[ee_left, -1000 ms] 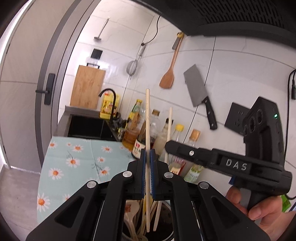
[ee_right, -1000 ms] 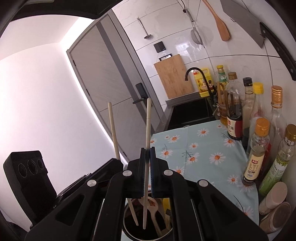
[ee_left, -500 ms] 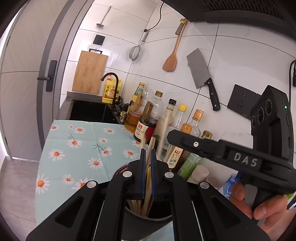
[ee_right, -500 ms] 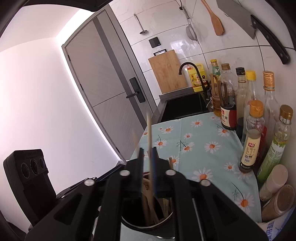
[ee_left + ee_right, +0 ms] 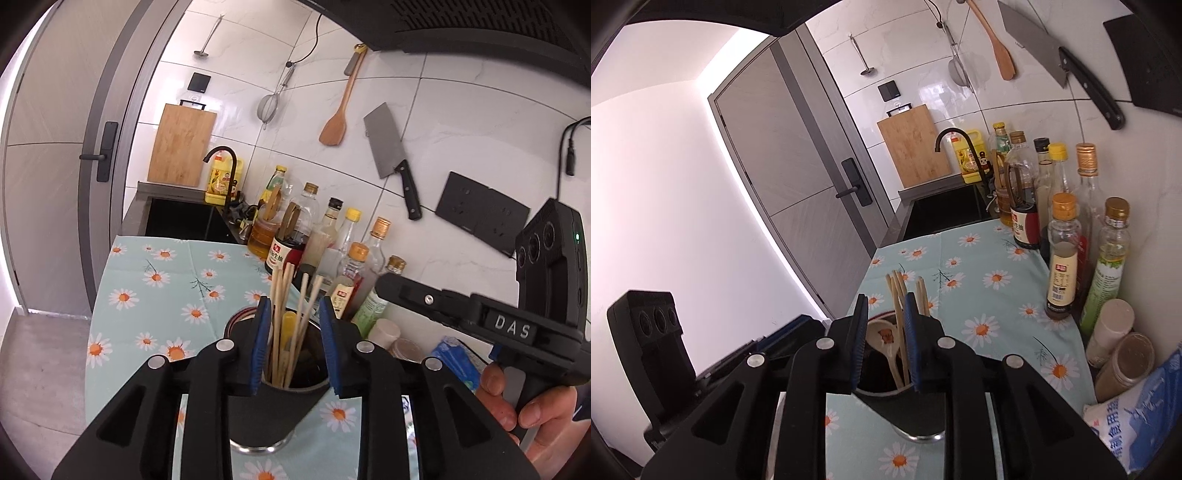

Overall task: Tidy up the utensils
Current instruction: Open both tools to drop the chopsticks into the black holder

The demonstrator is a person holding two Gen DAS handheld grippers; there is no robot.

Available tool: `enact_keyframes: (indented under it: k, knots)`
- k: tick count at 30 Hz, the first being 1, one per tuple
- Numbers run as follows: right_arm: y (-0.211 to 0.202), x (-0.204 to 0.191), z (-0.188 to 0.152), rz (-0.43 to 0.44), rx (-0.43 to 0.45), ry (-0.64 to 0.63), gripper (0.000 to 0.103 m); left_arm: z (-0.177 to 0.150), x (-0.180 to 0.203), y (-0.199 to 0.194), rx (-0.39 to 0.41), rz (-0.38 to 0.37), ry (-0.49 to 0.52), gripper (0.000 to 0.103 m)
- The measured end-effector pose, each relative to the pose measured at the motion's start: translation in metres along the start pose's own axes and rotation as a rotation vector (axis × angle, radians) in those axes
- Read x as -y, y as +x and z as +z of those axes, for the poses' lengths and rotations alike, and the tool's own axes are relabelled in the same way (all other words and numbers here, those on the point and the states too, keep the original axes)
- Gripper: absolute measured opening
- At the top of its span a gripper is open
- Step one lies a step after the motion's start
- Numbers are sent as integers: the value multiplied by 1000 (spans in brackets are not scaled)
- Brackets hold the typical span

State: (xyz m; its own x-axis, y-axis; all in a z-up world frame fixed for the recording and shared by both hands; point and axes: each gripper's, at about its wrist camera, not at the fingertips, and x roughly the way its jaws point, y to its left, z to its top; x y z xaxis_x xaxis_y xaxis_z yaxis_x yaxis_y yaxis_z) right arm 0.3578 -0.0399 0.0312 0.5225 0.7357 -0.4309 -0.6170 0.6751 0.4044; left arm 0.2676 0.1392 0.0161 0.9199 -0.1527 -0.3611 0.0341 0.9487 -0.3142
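A dark utensil holder [image 5: 266, 421] with a steel base stands on the daisy-print cloth [image 5: 155, 295]. Several wooden chopsticks [image 5: 277, 295] and a yellow utensil [image 5: 288, 325] stand in it. My left gripper [image 5: 294, 306] hangs just over the holder with its jaws opening; the chopsticks rise between the blue pads, untouched by them. In the right wrist view the right gripper [image 5: 886, 301] is open over the same holder [image 5: 905, 417], where chopsticks [image 5: 892, 291] and a pale ceramic spoon [image 5: 884, 338] show. A hand [image 5: 524, 402] holds the right gripper's handle.
Sauce and oil bottles [image 5: 291, 236] line the tiled wall to the right of the holder. Small jars [image 5: 1124, 365] and a blue-and-white bag [image 5: 1137, 417] sit in the near right corner. A black sink [image 5: 177, 218] and a cutting board [image 5: 181, 144] lie beyond. A cleaver [image 5: 388, 144] and a spatula [image 5: 336, 125] hang on the wall.
A second ago each gripper was shut on an upright chopstick above the holder. Both chopsticks now stand in the holder, and both pairs of jaws have parted.
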Motion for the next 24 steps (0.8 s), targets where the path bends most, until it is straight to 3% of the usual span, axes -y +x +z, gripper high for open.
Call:
enact_keyframes:
  k: [4,9,19,24]
  knots:
    - [-23,-5,-11,-42,-2,-13,23,-1,3,-22,-14,-27,-6,31]
    - [-54,-9,-29,-98,-20,-34,39,-17,12,-42,-65,-58,9,34]
    - [-103,-26,-66,-52,-45,-157,44,-58,46,-93,-97,40,14,37]
    - [-128,-26,-83,-9,-57,-157,54,-72,69,-118,-99,81,24,42]
